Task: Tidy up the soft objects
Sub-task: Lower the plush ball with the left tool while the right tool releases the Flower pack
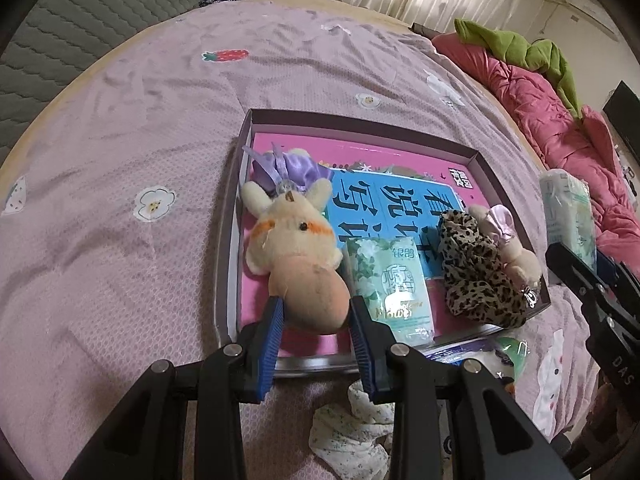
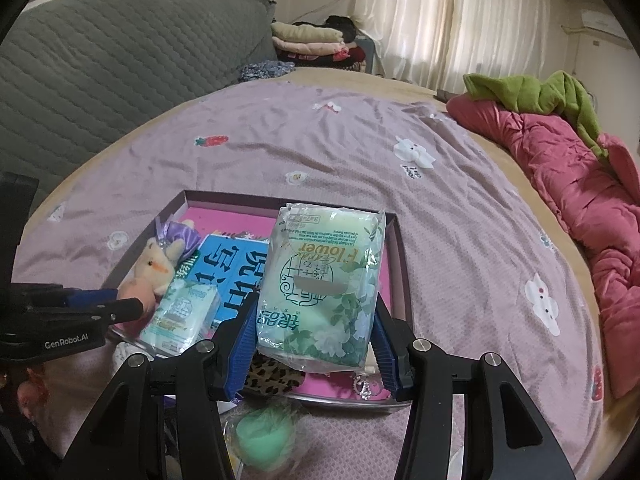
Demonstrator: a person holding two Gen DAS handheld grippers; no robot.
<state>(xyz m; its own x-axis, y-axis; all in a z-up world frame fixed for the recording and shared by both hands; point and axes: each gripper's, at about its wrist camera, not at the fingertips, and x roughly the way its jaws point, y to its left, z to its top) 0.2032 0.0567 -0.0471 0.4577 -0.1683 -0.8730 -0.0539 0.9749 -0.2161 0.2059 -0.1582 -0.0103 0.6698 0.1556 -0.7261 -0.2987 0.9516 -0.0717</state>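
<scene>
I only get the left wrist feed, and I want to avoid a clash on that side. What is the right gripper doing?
Observer: The right gripper is shut on a green tissue pack, pads pressing both of its lower sides, held over the tray.
Operator: My left gripper has the plush toy. What lies under that pack?
Observer: The leopard-print cloth shows just beneath it, inside the tray.
Operator: Anything loose outside the tray near that gripper?
Observer: A fluffy green ball in clear wrap lies on the bedspread in front of the tray's near rim.
</scene>
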